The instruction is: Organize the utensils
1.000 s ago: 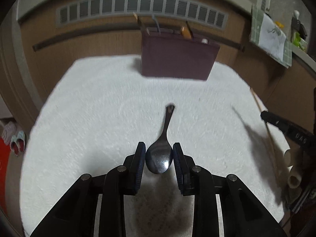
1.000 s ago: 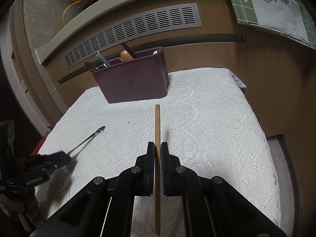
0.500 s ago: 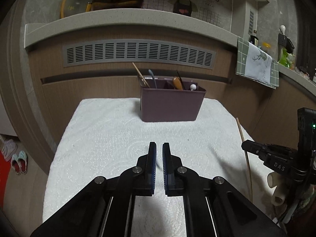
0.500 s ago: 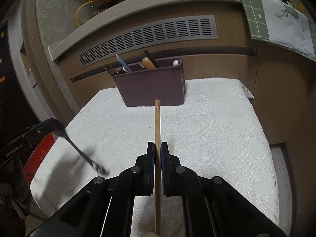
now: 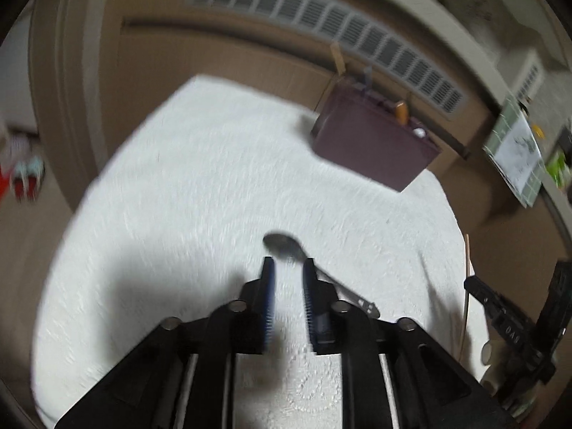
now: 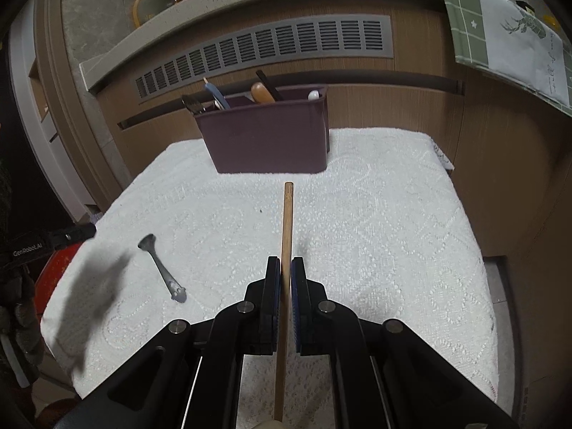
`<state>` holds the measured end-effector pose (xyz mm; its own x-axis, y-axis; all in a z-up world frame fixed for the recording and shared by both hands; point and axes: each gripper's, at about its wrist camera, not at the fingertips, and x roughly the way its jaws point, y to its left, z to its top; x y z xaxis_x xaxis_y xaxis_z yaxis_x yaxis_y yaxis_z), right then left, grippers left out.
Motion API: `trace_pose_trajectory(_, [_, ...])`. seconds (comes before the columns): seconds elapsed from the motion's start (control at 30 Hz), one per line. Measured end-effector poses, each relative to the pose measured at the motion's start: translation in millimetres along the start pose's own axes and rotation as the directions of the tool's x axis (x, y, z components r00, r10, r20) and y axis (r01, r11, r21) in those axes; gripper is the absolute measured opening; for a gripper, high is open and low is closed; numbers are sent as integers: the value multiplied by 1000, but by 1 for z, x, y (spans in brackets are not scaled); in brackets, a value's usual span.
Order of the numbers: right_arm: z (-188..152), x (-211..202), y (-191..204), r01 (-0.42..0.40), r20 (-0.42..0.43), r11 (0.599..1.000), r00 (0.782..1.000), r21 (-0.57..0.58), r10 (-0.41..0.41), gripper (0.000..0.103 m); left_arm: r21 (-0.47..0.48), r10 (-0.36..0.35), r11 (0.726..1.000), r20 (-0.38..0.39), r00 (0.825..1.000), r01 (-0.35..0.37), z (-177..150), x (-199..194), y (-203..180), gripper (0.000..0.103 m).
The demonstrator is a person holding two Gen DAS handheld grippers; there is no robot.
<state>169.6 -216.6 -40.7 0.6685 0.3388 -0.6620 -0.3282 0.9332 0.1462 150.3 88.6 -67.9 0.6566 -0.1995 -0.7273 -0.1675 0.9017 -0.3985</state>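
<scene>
A metal spoon (image 6: 162,269) lies flat on the white cloth (image 6: 375,250) at the left. In the blurred left wrist view the spoon (image 5: 286,245) lies just beyond and to the right of my left gripper (image 5: 289,265), whose jaws stand apart and empty above it. My right gripper (image 6: 285,266) is shut on a wooden stick (image 6: 287,214) that points toward the purple utensil bin (image 6: 266,136). The bin (image 5: 371,143) holds several utensils.
A brown cabinet front with a grey vent (image 6: 264,53) rises behind the bin. A green and white towel (image 6: 507,32) hangs at the right. The cloth's edges drop off at left, right and front. My right gripper (image 5: 507,325) shows at the left view's right edge.
My left gripper held the spoon half a second ago; the spoon now lies on the cloth, turned round, and the jaws have opened. My right gripper still holds the stick.
</scene>
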Motion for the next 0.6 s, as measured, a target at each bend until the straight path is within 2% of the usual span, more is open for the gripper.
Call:
trace_pose_trajectory(0.03, [-2,3,0,1,-8,1000,1000,0,-1,6,-33,-9,999,-24,1000,8,-1,8,4,33])
trace_pose_trajectory(0.07, [-3,5,0,0,-16,1000,1000,-1,0,6,-63,-20,998,-47,999,17,-3,17,7,35])
trace_pose_trajectory(0.17, [-9,14,-3,-13,-48,1000,999,7,14,6,-88,-15,996,-76,997,8,-1,38,3,35])
trace_pose_trajectory(0.23, [-12,20,-7,-24,-72,1000,997,16,25,7,-65,3,998,-56,998,-6,6,46,-6,36])
trace_pose_trajectory(0.37, [-16,28,-8,1,-96,1000,995,-25,-4,8,42,18,999,-64,998,-16,21,70,-32,37])
trace_pose_trajectory(0.43, [-17,32,-8,15,-114,998,993,-55,-21,8,135,34,991,-61,998,-26,25,83,-51,38])
trace_pose_trajectory(0.53, [-15,40,-12,59,-144,996,987,-64,-68,10,268,-13,963,-91,996,37,25,99,-79,42])
trace_pose_trajectory(0.6, [-12,47,-16,90,-160,994,982,-67,-99,10,356,-31,932,-93,995,62,21,103,-93,45])
